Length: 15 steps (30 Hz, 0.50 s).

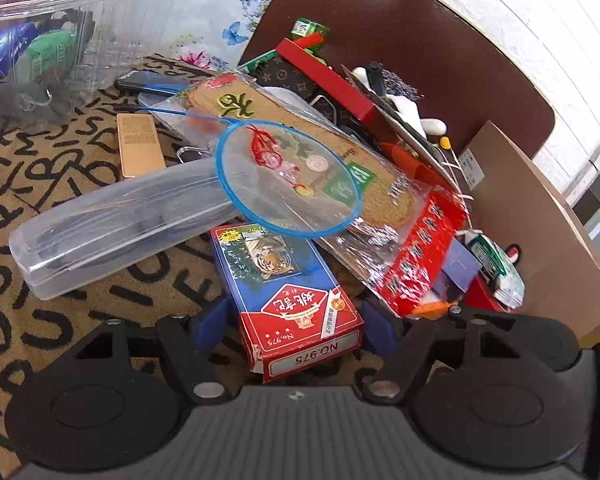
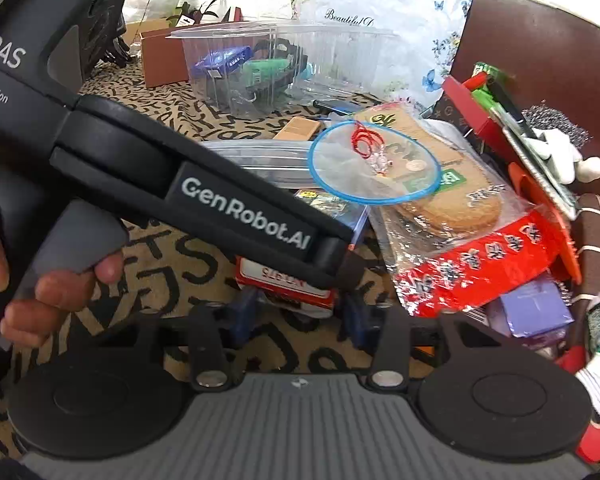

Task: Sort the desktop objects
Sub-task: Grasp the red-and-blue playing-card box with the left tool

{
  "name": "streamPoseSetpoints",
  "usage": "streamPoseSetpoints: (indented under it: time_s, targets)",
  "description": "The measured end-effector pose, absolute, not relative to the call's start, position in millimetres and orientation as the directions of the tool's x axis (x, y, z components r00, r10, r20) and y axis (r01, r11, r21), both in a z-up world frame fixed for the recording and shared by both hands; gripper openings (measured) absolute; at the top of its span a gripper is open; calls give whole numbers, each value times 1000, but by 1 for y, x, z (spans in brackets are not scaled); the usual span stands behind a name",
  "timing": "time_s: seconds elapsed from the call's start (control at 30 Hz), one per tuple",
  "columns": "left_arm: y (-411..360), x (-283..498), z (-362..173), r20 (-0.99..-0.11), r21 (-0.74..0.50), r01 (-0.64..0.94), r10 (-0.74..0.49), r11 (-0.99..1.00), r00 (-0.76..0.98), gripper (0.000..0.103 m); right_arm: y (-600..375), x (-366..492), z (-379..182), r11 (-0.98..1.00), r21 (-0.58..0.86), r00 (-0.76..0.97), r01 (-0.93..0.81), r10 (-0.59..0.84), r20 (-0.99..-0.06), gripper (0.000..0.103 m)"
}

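Observation:
A red and blue playing-card box (image 1: 288, 292) with a tiger picture lies on the patterned cloth, between the blue pads of my left gripper (image 1: 296, 322). The jaws are open around it; the pads stand beside its sides with small gaps. The box also shows in the right wrist view (image 2: 286, 286), partly hidden under the left gripper's black body (image 2: 204, 196). My right gripper (image 2: 298, 316) is open, just in front of the box's end. A blue-rimmed net scoop (image 1: 290, 178) rests over a clear pencil case (image 1: 112, 226) and a bagged insole pack (image 1: 380, 200).
A clear plastic bin (image 2: 276, 60) with blue and green items stands at the back. A cluttered pile with a red box (image 1: 324, 76), white gloves and an orange piece fills the right side. A cardboard sheet (image 1: 540, 232) leans at the right. A tan box (image 1: 140, 146) lies behind the case.

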<state>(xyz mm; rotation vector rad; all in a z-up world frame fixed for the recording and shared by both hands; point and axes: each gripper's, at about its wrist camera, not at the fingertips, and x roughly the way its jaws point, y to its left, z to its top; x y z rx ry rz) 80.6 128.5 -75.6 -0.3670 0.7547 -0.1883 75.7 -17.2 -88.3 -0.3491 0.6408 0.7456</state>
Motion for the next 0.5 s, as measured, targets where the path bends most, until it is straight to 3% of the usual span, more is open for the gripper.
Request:
streamPoseSetpoints:
  time_s: [0.5]
  targets:
    - [69, 28, -72, -656, -362, 185, -390, 914, 646, 72, -81, 8, -81, 685, -57, 534, -727, 511, -674, 38]
